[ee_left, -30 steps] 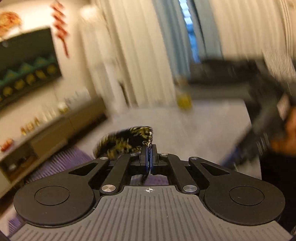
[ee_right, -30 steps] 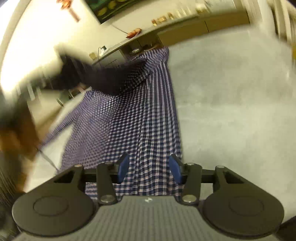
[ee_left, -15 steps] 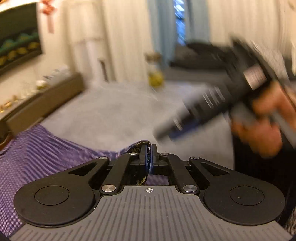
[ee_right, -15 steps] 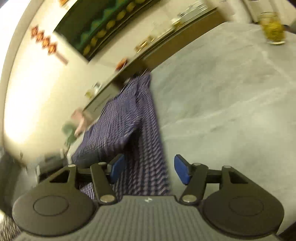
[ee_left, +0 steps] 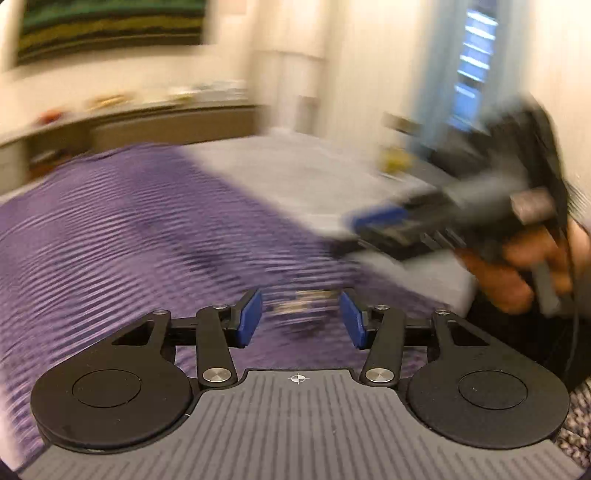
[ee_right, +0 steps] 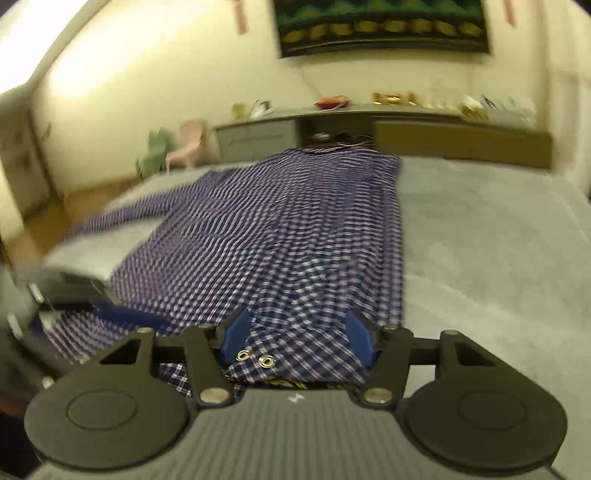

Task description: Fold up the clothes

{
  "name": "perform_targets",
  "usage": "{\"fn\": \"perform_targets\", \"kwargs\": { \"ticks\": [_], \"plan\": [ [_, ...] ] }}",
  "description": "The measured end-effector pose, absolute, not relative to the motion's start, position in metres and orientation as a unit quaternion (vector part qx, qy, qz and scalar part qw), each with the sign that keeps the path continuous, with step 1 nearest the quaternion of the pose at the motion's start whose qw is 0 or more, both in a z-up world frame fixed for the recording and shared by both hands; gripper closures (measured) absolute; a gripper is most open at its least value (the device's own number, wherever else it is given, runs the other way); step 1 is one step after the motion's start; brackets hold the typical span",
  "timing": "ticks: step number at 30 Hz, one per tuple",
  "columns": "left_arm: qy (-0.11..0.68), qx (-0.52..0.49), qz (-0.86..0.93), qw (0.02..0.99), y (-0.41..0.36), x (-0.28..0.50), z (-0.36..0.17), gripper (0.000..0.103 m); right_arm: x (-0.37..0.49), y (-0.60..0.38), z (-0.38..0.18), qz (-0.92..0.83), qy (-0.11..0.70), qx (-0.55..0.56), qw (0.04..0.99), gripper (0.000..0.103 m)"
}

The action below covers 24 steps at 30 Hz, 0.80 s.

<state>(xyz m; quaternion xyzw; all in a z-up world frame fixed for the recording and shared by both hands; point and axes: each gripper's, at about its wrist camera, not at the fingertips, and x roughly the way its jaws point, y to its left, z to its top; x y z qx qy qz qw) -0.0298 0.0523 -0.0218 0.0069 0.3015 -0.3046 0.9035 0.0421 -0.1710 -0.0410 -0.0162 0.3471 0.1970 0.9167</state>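
Observation:
A blue and white checked shirt [ee_right: 280,229] lies spread flat on a grey surface [ee_right: 491,251], one sleeve stretched out to the left. It fills the left of the blurred left wrist view [ee_left: 140,236]. My left gripper [ee_left: 301,317] is open and empty just above the shirt's near edge. My right gripper [ee_right: 297,334] is open over the near hem, where two metal snaps [ee_right: 255,359] show; it holds nothing. The right gripper also shows, blurred, in the left wrist view [ee_left: 454,218], held by a hand.
A low cabinet [ee_right: 406,136] with small items runs along the far wall under a dark picture [ee_right: 380,26]. Small pink and green chairs [ee_right: 173,147] stand at the left. Curtains and a window [ee_left: 472,70] are at the right.
My left gripper has opened and let go of the shirt edge it held shut. The shirt has come down flat. Both grippers have swung toward the near hem.

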Motion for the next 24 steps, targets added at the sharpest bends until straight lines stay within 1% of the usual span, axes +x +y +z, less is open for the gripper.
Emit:
{"fn": "perform_targets", "kwargs": {
  "ticks": [2, 3, 4, 5, 7, 9, 11, 12, 13, 14, 18, 20, 21, 22, 23, 24],
  "plan": [
    [0.315, -0.031, -0.218, 0.923, 0.097, -0.016, -0.013, 0.064, 0.058, -0.155, -0.056, 0.186, 0.392, -0.054, 0.899, 0.052],
    [0.321, -0.055, -0.172, 0.93, 0.122, -0.01, -0.009, 0.064, 0.065, -0.153, -0.066, 0.165, 0.416, -0.07, 0.891, 0.06],
    [0.327, -0.085, -0.126, 0.933, 0.154, -0.004, -0.004, 0.064, 0.066, -0.155, -0.068, 0.148, 0.424, -0.069, 0.891, 0.054],
    [0.33, -0.115, -0.089, 0.933, 0.186, 0.003, 0.001, 0.064, 0.067, -0.158, -0.068, 0.131, 0.428, -0.065, 0.892, 0.052],
    [0.33, -0.165, -0.036, 0.929, 0.249, 0.015, 0.011, 0.062, 0.065, -0.158, -0.063, 0.104, 0.422, -0.065, 0.898, 0.053],
    [0.329, -0.223, 0.006, 0.918, 0.309, 0.035, 0.012, 0.051, 0.057, -0.15, -0.048, 0.086, 0.397, -0.077, 0.911, 0.053],
    [0.316, -0.297, 0.059, 0.899, 0.365, 0.052, -0.003, 0.051, 0.048, -0.119, -0.03, 0.121, 0.379, -0.082, 0.914, 0.051],
    [0.307, -0.332, 0.085, 0.888, 0.39, 0.06, -0.011, 0.046, 0.044, -0.098, -0.024, 0.146, 0.371, -0.089, 0.913, 0.047],
    [0.296, -0.367, 0.103, 0.876, 0.416, 0.066, -0.021, 0.043, 0.041, -0.074, -0.019, 0.173, 0.366, -0.1, 0.909, 0.044],
    [0.287, -0.401, 0.116, 0.862, 0.439, 0.068, -0.034, 0.045, 0.041, -0.047, -0.017, 0.2, 0.363, -0.111, 0.903, 0.043],
    [0.245, -0.527, 0.146, 0.8, 0.513, 0.054, -0.078, 0.044, 0.055, 0.045, -0.009, 0.274, 0.35, -0.15, 0.883, 0.042],
    [0.224, -0.57, 0.17, 0.772, 0.539, 0.042, -0.096, 0.043, 0.07, 0.091, -0.003, 0.305, 0.342, -0.164, 0.874, 0.038],
    [0.208, -0.583, 0.172, 0.766, 0.548, 0.036, -0.101, 0.046, 0.078, 0.116, 0.001, 0.319, 0.339, -0.17, 0.868, 0.035],
    [0.198, -0.593, 0.173, 0.761, 0.556, 0.031, -0.104, 0.045, 0.09, 0.146, 0.0, 0.336, 0.332, -0.181, 0.863, 0.033],
    [0.187, -0.6, 0.181, 0.757, 0.564, 0.024, -0.104, 0.041, 0.102, 0.177, -0.001, 0.353, 0.323, -0.192, 0.857, 0.033],
    [0.173, -0.609, 0.187, 0.751, 0.572, 0.015, -0.103, 0.036, 0.115, 0.208, -0.002, 0.369, 0.315, -0.203, 0.85, 0.029]
  ]
}}
